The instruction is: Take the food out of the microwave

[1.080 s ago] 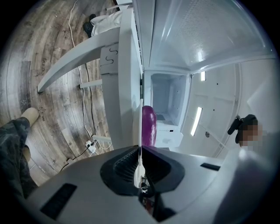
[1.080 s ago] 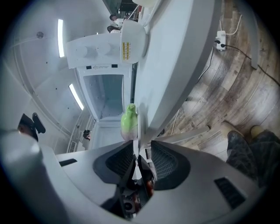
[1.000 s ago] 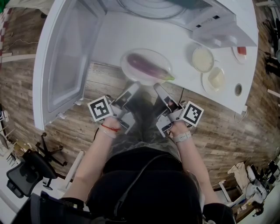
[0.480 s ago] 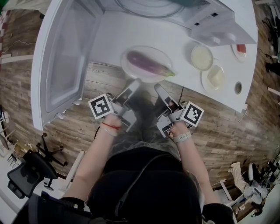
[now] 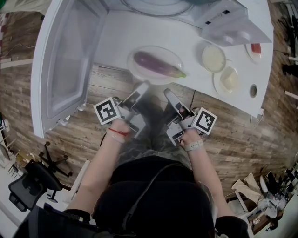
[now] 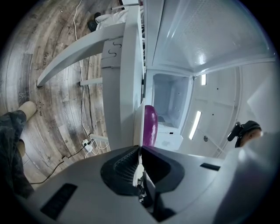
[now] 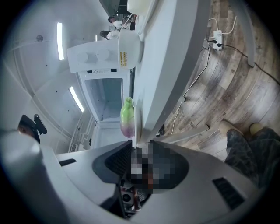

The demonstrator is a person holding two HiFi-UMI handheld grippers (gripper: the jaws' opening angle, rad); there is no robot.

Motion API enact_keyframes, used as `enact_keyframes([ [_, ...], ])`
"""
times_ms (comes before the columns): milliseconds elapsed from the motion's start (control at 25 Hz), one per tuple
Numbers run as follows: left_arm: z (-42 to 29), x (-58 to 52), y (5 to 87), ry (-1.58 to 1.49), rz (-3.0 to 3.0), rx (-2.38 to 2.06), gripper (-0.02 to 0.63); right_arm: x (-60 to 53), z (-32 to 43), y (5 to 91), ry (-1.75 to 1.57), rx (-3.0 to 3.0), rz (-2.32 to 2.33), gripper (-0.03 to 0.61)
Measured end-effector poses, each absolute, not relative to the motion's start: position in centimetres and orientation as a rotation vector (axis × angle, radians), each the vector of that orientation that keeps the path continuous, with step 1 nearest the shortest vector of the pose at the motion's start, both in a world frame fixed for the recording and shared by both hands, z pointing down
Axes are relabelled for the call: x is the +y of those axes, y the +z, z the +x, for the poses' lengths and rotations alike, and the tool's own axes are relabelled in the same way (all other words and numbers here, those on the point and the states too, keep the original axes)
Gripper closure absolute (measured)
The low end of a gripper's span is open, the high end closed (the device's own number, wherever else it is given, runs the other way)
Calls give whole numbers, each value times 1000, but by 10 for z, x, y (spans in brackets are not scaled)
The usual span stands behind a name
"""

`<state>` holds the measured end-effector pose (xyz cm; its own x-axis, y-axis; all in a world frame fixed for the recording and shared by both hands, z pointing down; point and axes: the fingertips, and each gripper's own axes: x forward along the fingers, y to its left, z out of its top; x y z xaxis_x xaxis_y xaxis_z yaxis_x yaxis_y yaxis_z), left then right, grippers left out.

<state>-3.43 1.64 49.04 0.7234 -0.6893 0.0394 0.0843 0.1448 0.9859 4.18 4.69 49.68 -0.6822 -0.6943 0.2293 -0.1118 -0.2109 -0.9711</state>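
Wood-plank floor (image 5: 242, 135) fills the room around a white counter (image 5: 139, 37), whose far edge is cut off at the top of the head view. The microwave (image 5: 223, 23) stands at the far side of the counter. Only its control side and a slice of its glass turntable (image 5: 156, 7) are in frame. Its door (image 5: 65, 60) hangs wide open to the left, out past the counter's near edge. A black office chair (image 5: 30, 183) stands on the floor at the near left.

A clear oval plate (image 5: 156, 80) lies on the counter at its near edge, outside the microwave. On it lies the purple eggplant (image 5: 156, 64), green stem pointing right. The left gripper (image 5: 142, 87) is closed on the plate's near rim at the left, and the right gripper (image 5: 166, 92) is closed on it at the right. A mosaic patch covers part of the right gripper's jaws in its own view.

Right of the plate sit a pale bowl (image 5: 214, 57), a dish with a pale block (image 5: 228, 80) and a small dish holding something red (image 5: 255, 49). A bowl's yellow label (image 7: 124, 59) is too small to read.
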Motion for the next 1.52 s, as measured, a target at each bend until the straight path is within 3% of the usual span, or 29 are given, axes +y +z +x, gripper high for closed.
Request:
enact_keyframes([
  [600, -23, 34, 489, -593, 1349, -500, 583, 58, 40, 486, -1883, 1725, -891, 537],
  [960, -16, 53, 486, -496, 1469, -508, 584, 61, 41, 471, -1742, 1973, -984, 558],
  [1320, -20, 55, 456, -275, 1942, -669, 603, 71, 29, 436, -1202, 2618, -1167, 558],
  [1520, -16, 62, 431, -228, 2134, -710, 603, 76, 27, 423, -1073, 2698, -1182, 558],
])
